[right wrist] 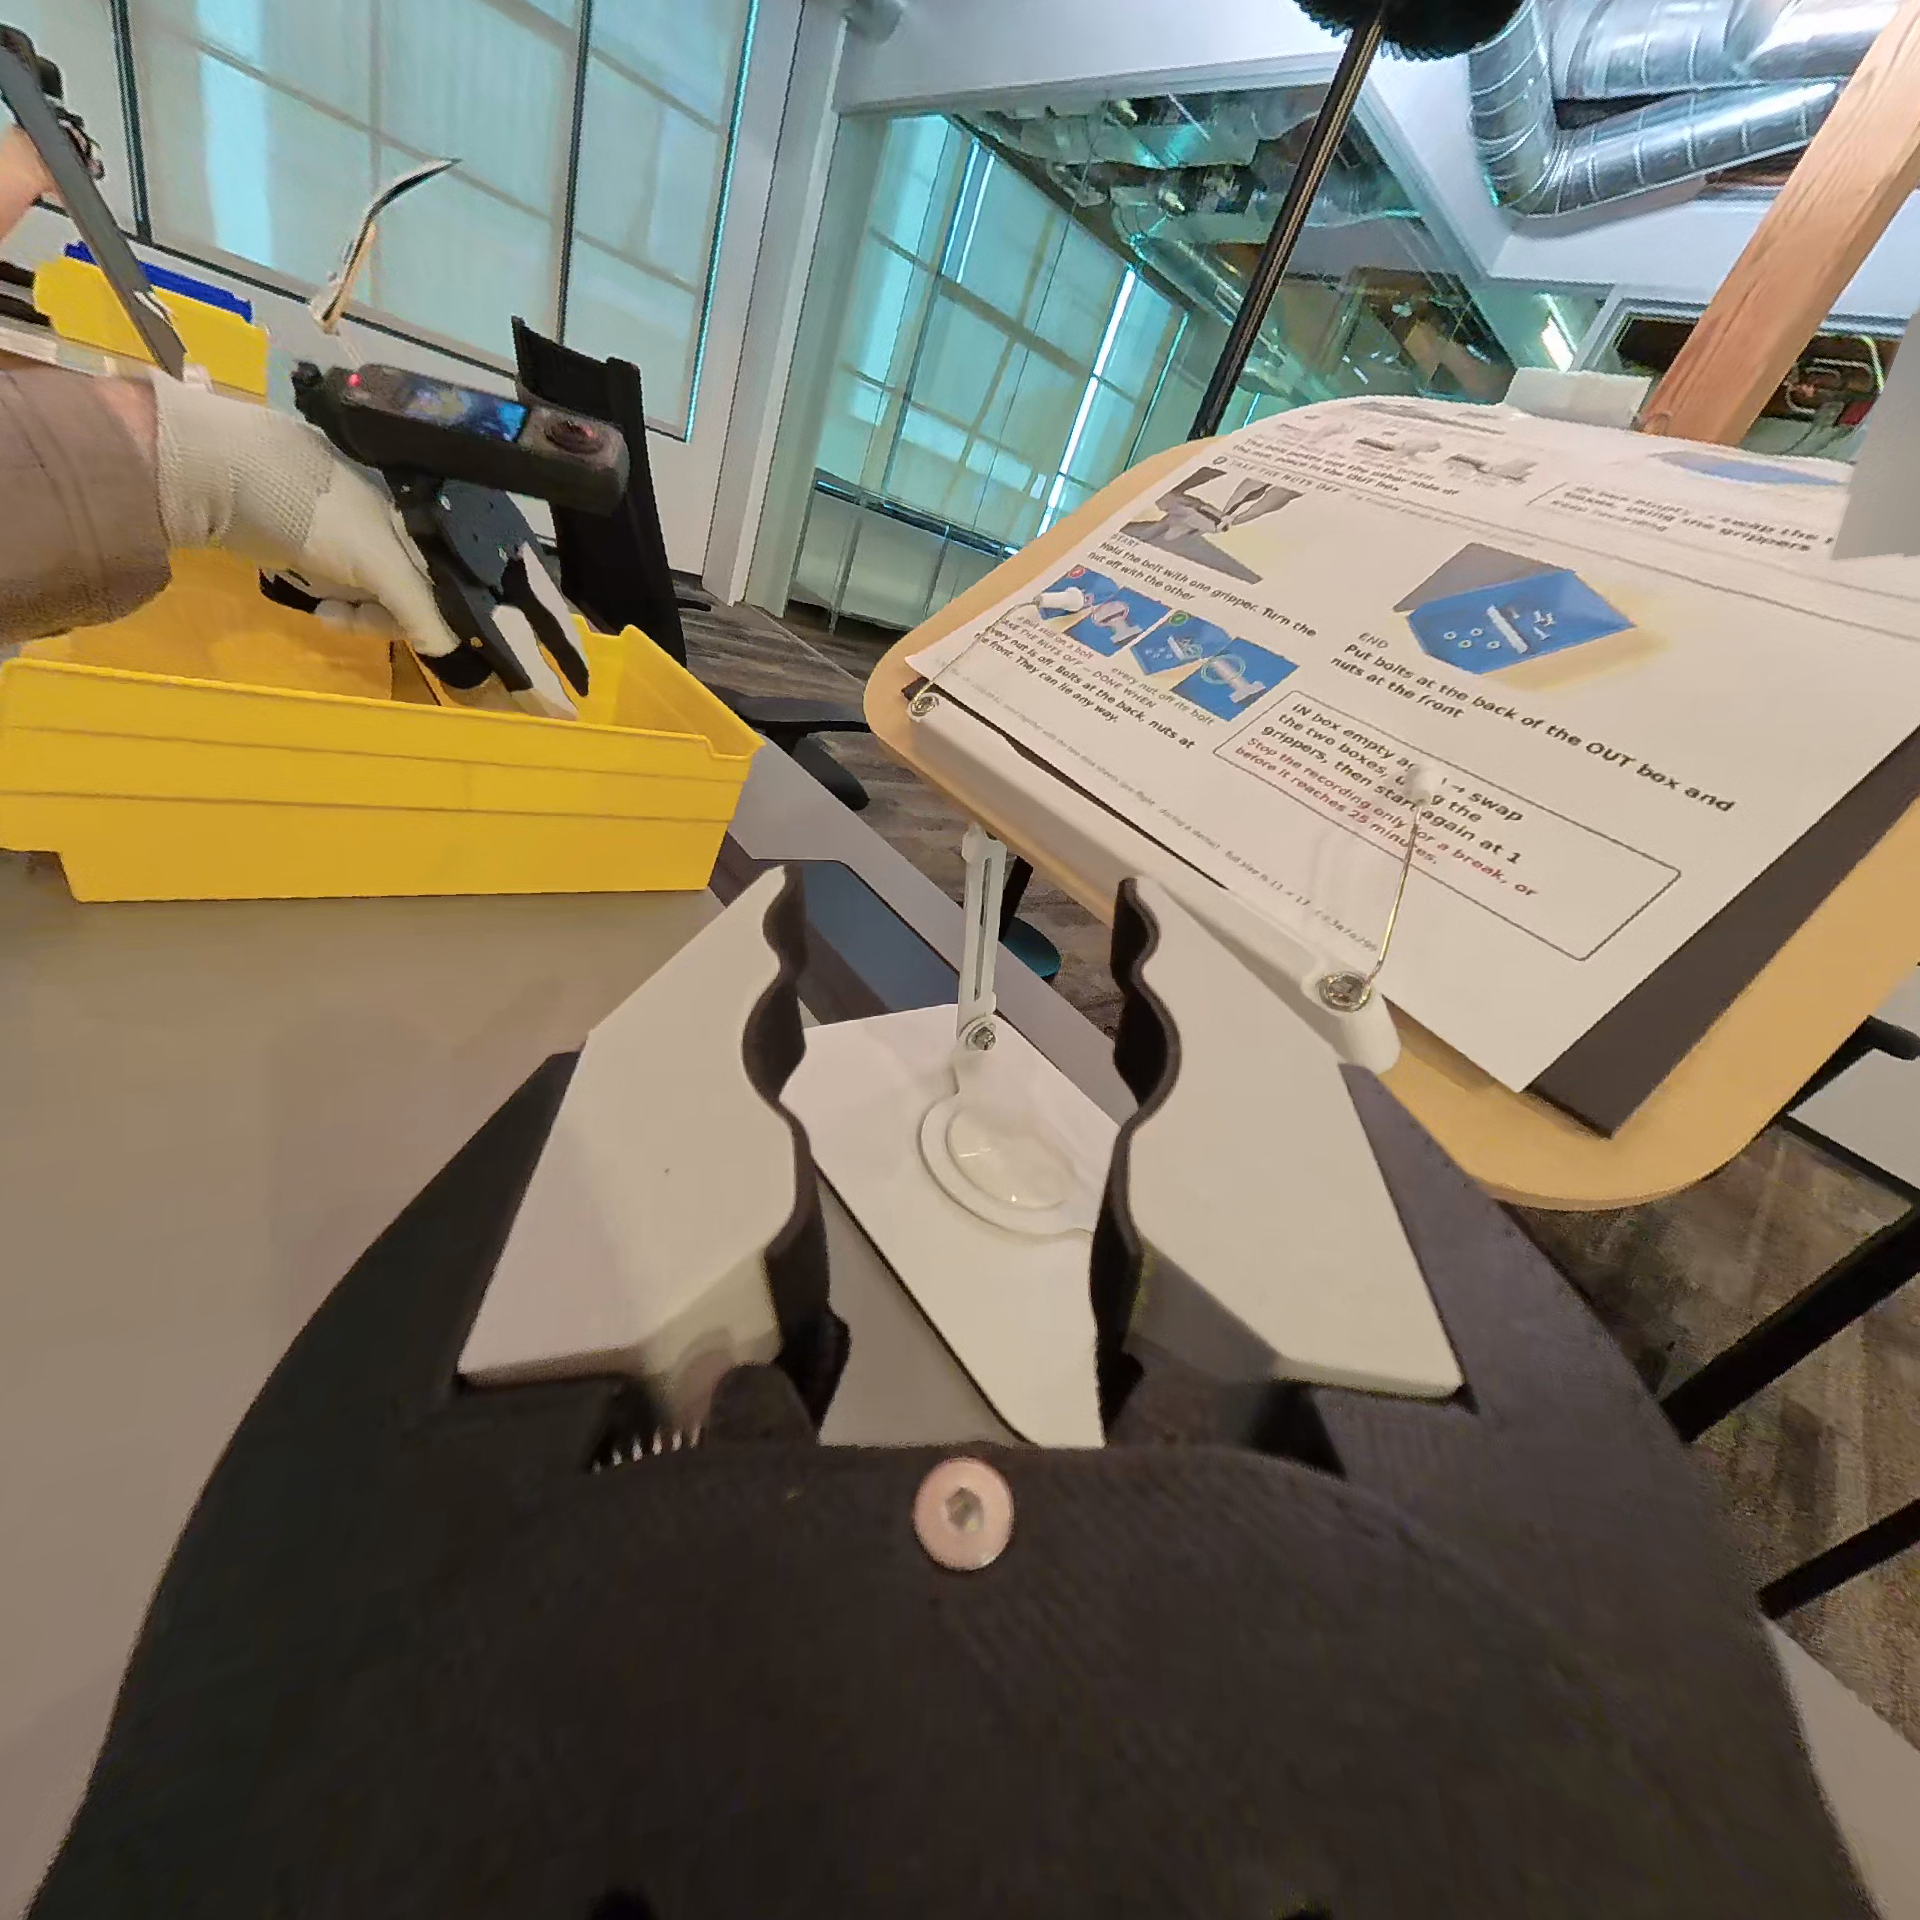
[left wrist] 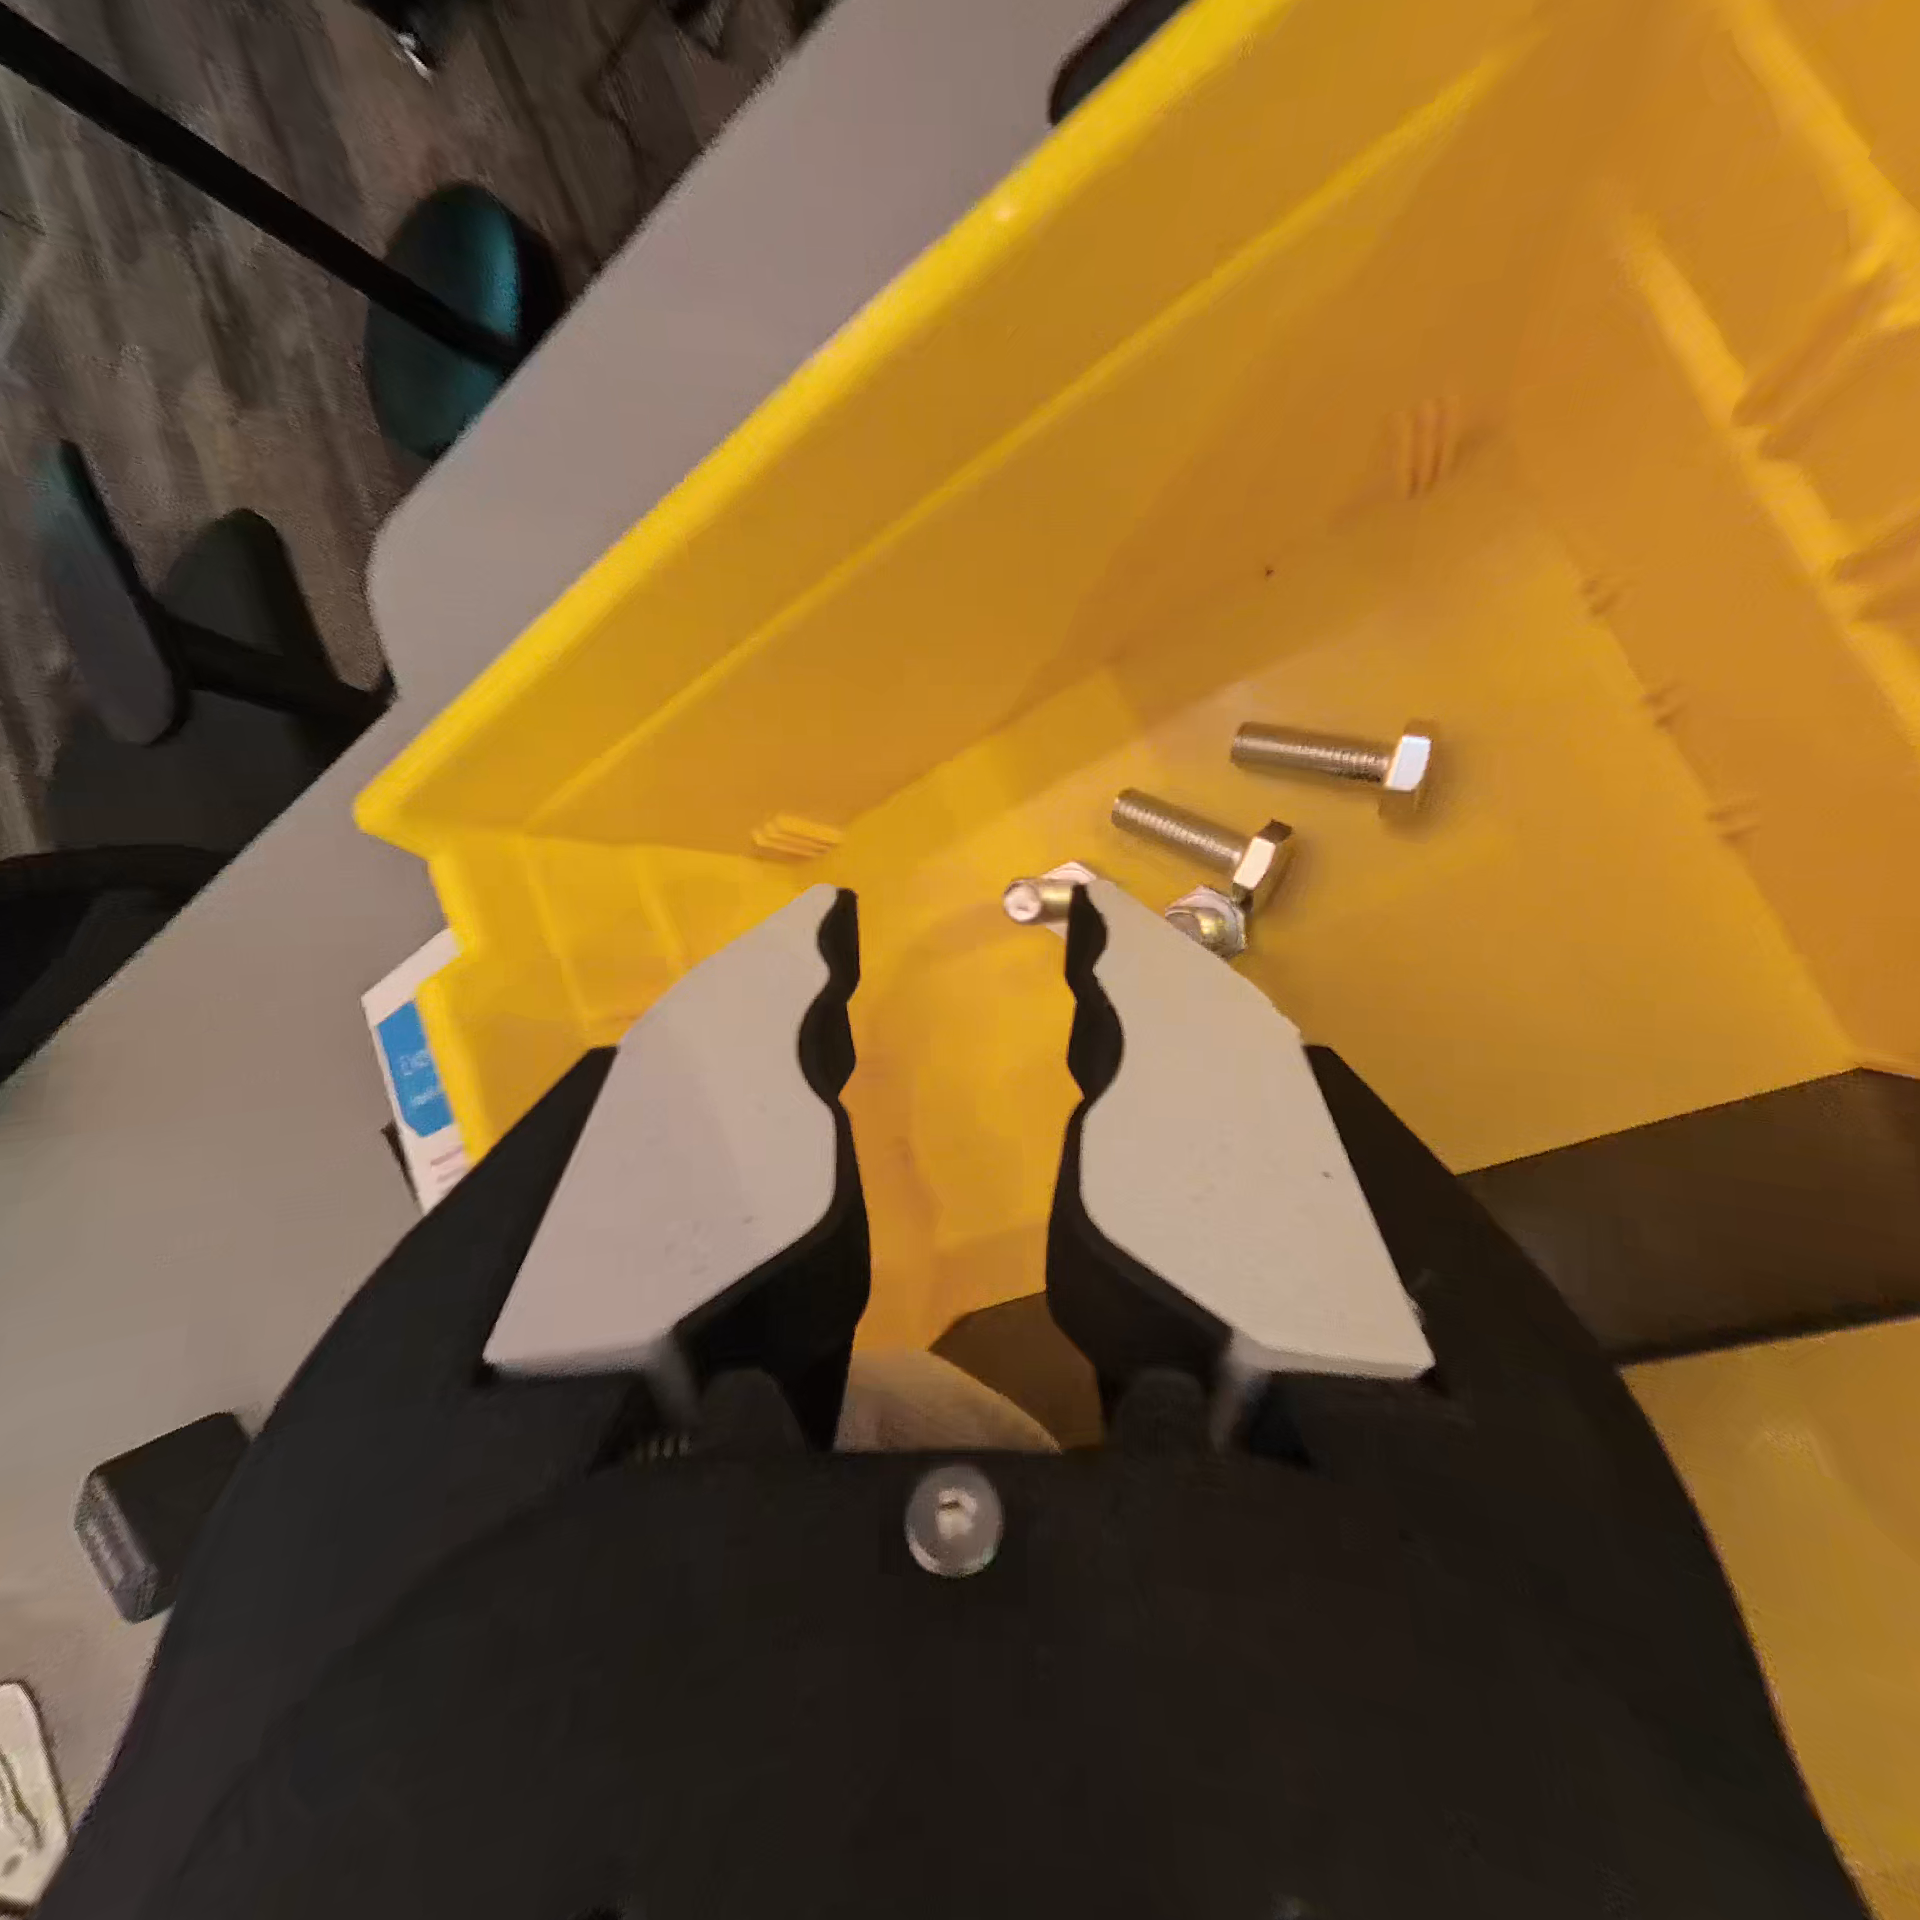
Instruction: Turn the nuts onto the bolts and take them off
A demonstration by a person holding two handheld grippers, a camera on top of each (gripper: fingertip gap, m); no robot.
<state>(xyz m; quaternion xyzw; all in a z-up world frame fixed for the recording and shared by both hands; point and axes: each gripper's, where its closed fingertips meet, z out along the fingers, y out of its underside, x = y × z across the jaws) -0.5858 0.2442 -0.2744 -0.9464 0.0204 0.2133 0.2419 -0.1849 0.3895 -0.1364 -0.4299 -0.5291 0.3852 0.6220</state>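
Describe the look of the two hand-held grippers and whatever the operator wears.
Both match: the left hand-held gripper and right hand-held gripper have black, matte bodies, light grey faceted fingers with wavy black inner pads, and a silver hex screw at the centre. Seen from the right wrist view, the left one carries a black camera on top. The operator wears a white knit glove and a grey-brown sleeve.

Bolts (left wrist: 1340, 764) in bin (left wrist: 935, 436) — on table (left wrist: 644, 343)

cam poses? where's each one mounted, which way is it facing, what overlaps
Left wrist: on the left gripper, looking down into the yellow bin at bolts; own open fingers show.
Right wrist: on the right gripper, facing across the table toward an instruction stand; own open fingers show.
Shared: the bin and left gripper, held by a gloved hand.
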